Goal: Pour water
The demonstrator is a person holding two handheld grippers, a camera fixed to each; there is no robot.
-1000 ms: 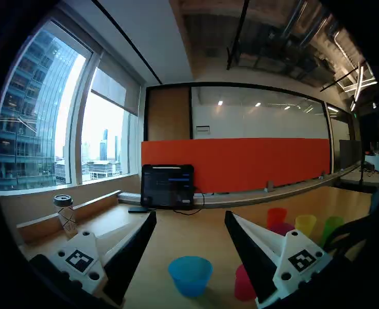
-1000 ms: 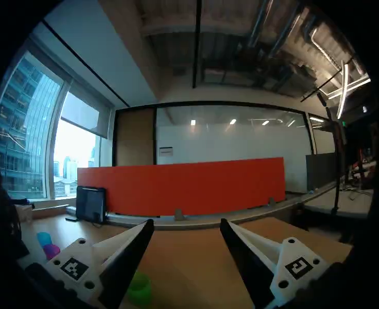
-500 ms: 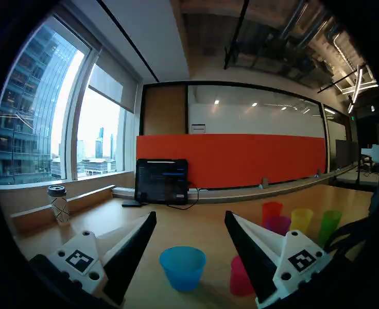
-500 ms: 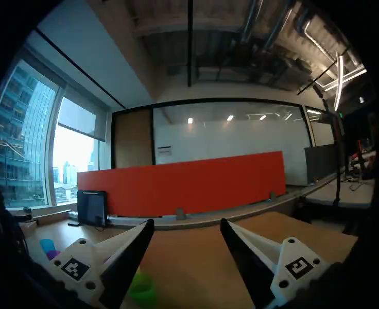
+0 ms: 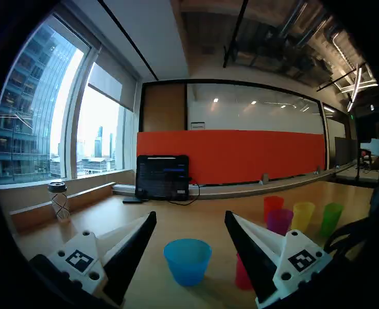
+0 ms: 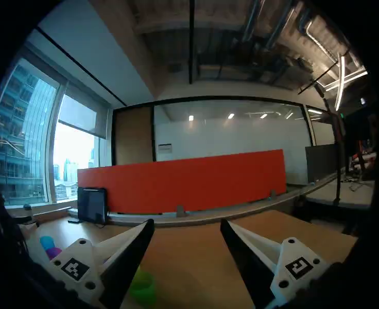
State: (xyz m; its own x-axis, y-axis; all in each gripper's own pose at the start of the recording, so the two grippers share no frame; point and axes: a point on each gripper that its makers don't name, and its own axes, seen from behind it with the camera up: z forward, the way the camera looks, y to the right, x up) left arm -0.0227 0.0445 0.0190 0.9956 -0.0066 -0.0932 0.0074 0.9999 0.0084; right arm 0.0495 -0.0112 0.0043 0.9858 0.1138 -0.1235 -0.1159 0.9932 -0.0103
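Note:
In the left gripper view a blue cup (image 5: pixel 187 260) stands on the wooden table (image 5: pixel 210 224), just ahead of my open left gripper (image 5: pixel 189 226) and between its fingers. A pink cup (image 5: pixel 242 273) is partly hidden behind the right finger. Farther right stand a red cup (image 5: pixel 273 205), a purple cup (image 5: pixel 279 221), a yellow cup (image 5: pixel 303 216) and a green cup (image 5: pixel 331 218). In the right gripper view my right gripper (image 6: pixel 187 234) is open and empty above the table (image 6: pixel 200 257). A green cup (image 6: pixel 142 286) sits low beside its left finger. Small blue (image 6: pixel 46 242) and purple (image 6: pixel 53 252) cups lie far left.
A dark tablet (image 5: pixel 162 177) with a cable stands at the table's back before an orange divider (image 5: pixel 241 157). A lidded glass bottle (image 5: pixel 58 201) sits on the window ledge at left. A second desk (image 6: pixel 339 193) lies to the right in the right gripper view.
The left gripper view has shifted slightly, so the blue cup sits a little higher and more centred between the fingers. The right gripper view tilted up a little. Both grippers stayed open.

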